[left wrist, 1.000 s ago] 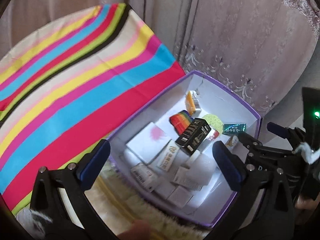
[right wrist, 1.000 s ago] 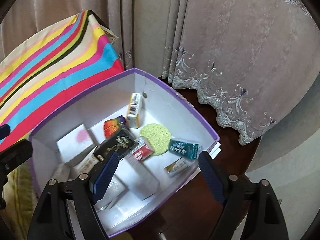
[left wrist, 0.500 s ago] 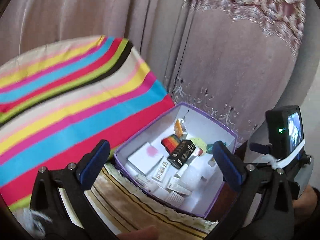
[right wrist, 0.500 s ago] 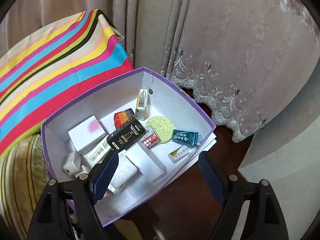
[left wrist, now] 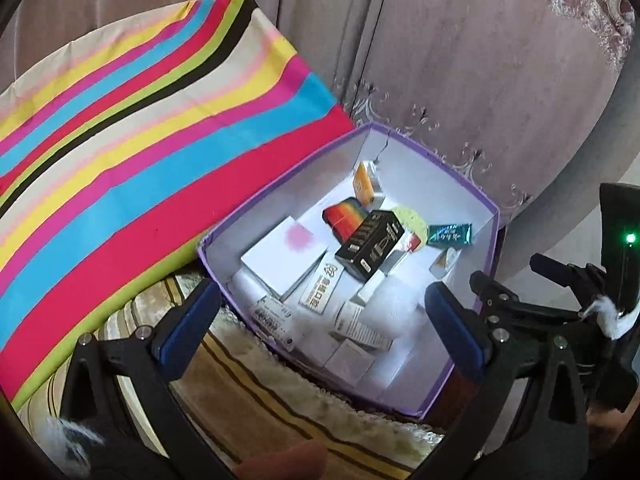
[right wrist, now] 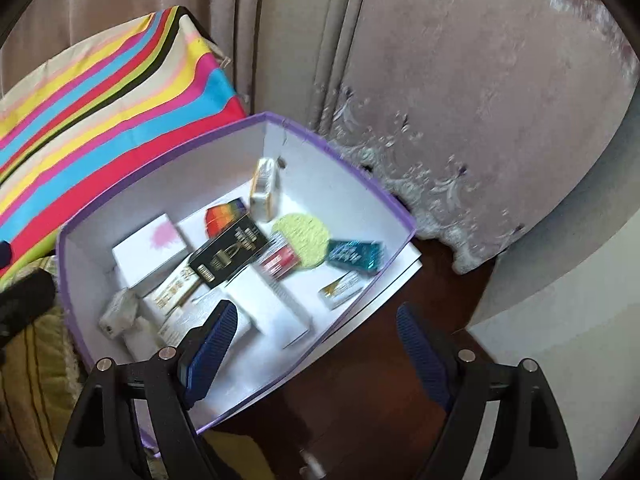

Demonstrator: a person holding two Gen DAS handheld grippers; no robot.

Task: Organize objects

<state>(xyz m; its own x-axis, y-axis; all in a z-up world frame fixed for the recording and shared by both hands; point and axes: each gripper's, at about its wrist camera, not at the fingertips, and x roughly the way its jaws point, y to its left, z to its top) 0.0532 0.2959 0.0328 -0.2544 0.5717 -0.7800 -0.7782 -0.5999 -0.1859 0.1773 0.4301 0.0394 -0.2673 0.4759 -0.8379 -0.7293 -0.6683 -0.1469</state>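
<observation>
Dusty-pink curtains (left wrist: 460,60) with pale embroidery along the hem hang behind everything. In front of them, at the left, lies a cushion or cover in bright stripes (left wrist: 132,152) of red, blue, yellow, pink and green. Just beside its red edge stands an open cardboard box (right wrist: 352,172) with purple outside and white inside, its right end resting on a dark wooden desk (right wrist: 384,380) and its left end over a yellowish striped rug (left wrist: 280,412).

The box holds a loose heap of small packages. A white carton with a pink blot (left wrist: 286,254) lies toward the left wall. A black carton with gold print (right wrist: 230,254) lies slantwise across the middle, a rainbow-coloured item (right wrist: 224,216) just behind it. A round yellow-green sponge (right wrist: 302,238) sits right of the black carton, and a teal sachet (right wrist: 356,256) next to that, near the right wall. An orange-and-white carton (left wrist: 366,184) leans upright in the far corner. The smaller white cartons toward the near wall are blurred, so their labels may not be readable.

The left tool (left wrist: 320,332) hovers above the box's near side, its blue pads spread wide with nothing between them. The right tool (right wrist: 316,348) hangs over the box's near right rim, likewise wide apart and empty.
</observation>
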